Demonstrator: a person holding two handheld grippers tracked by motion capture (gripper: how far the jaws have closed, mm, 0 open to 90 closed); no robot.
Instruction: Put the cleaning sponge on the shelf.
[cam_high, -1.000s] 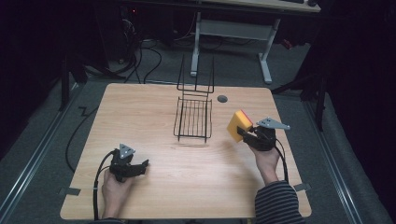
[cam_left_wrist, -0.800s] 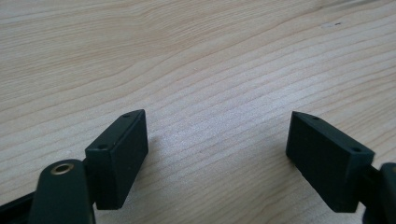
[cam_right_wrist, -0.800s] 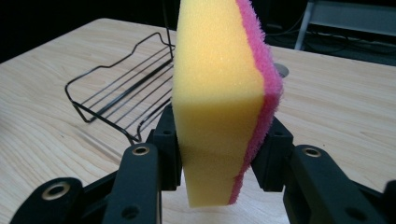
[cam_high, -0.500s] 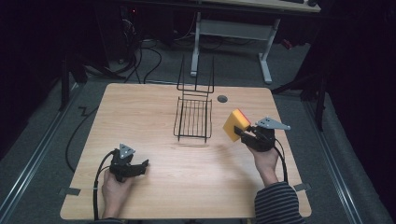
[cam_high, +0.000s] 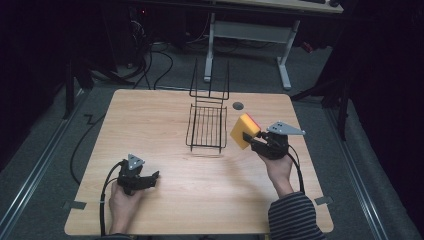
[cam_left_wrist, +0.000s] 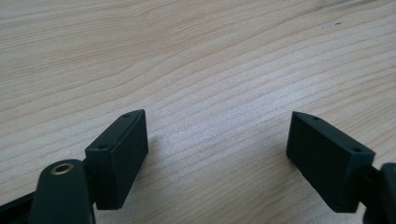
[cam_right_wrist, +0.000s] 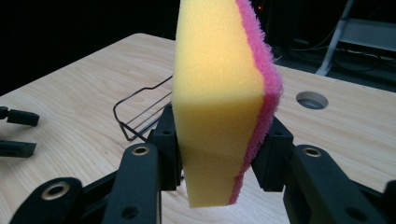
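- Starting at the left of the high view, I have my left gripper (cam_high: 150, 178) low over the wooden table (cam_high: 165, 120), near the front edge and well apart from the wire basket (cam_high: 207, 128), to the basket's front-left.
- In the left gripper view its jaws stand wide apart with bare wood grain between them, so that claw is open and holding nothing.
- The wire basket sits at the table's middle toward the far edge; its long axis runs away from me, with the tall wire handle at its far end and its open top facing up.
- Just to the right of the basket's front half I hold the sponge (cam_high: 244, 131), a yellow block with a pink scouring face, clear of the tabletop and not touching the basket.
- My right gripper (cam_high: 251, 139) is clamped on it: in the right gripper view the two pads press the sponge (cam_right_wrist: 219, 112) from the yellow side and the pink side, low on the block, so its long axis stands up from the jaws.
- The relation I judge the next move to turn on: the basket lies directly left of the sponge, and the right hand is far nearer to it than the left.
- I reckon a short carry leftward over the near rim wire would bring the sponge above the basket floor, if the upright block clears that rim.
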